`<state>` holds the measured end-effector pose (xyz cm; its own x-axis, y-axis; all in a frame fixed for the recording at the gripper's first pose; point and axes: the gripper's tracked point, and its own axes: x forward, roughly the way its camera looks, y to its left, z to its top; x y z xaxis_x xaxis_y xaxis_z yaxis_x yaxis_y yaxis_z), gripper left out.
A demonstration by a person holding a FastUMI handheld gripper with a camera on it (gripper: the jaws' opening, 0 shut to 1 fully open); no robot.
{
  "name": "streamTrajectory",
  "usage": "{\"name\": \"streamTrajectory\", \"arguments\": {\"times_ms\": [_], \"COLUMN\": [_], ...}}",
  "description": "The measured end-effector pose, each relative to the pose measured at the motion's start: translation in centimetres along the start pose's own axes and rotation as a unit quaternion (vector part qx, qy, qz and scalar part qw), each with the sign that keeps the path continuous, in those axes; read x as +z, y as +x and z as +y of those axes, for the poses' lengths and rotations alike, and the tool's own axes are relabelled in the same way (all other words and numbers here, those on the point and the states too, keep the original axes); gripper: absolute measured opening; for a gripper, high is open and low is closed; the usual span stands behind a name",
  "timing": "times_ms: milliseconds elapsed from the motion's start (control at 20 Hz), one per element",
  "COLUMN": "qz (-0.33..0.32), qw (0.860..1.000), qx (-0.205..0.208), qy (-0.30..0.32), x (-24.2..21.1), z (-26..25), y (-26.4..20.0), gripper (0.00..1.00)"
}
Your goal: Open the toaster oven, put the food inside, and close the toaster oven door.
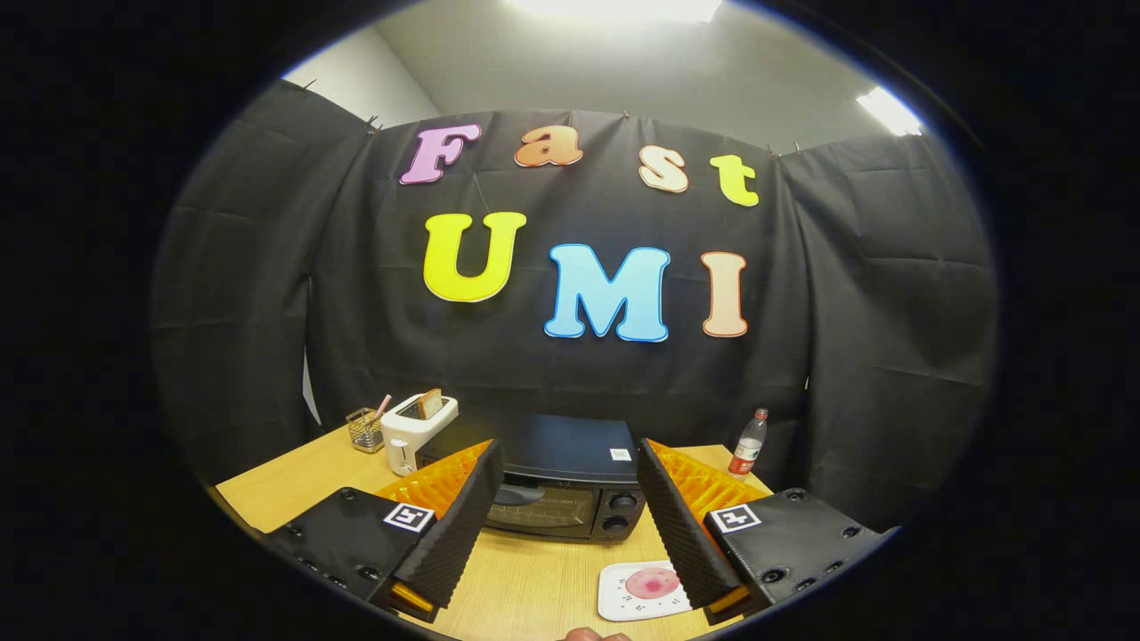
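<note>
Hiding toaster oven (570,485) corners, spread fingers (463,525) hold nothing; plate (623,598) with pink food (652,582) partly covered.

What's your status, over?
Gripper open, holding nothing. Toaster oven just ahead between the fingers, door shut. Food on white plate by one finger. Path to the oven looks unobstructed.

A: From where does the camera look?

B: It rides on the tongs (570,512) and faces forward along the two spread fingers, from above the near edge of the tabletop (294,485).

A: How near?

B: The toaster oven (557,481) at the far edge is close ahead, the booth wall behind it.
</note>
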<state>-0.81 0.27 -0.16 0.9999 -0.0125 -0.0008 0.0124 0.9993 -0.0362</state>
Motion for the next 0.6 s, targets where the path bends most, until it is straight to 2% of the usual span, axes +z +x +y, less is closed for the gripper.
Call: {"name": "streamTrajectory", "arguments": {"times_ms": [600], "qz": [0.01], "qw": [1.0], "qx": [-0.003], "qy": [-0.011], "x": [0.4], "z": [2.0], "y": [2.4], "gripper": [0.97]}}
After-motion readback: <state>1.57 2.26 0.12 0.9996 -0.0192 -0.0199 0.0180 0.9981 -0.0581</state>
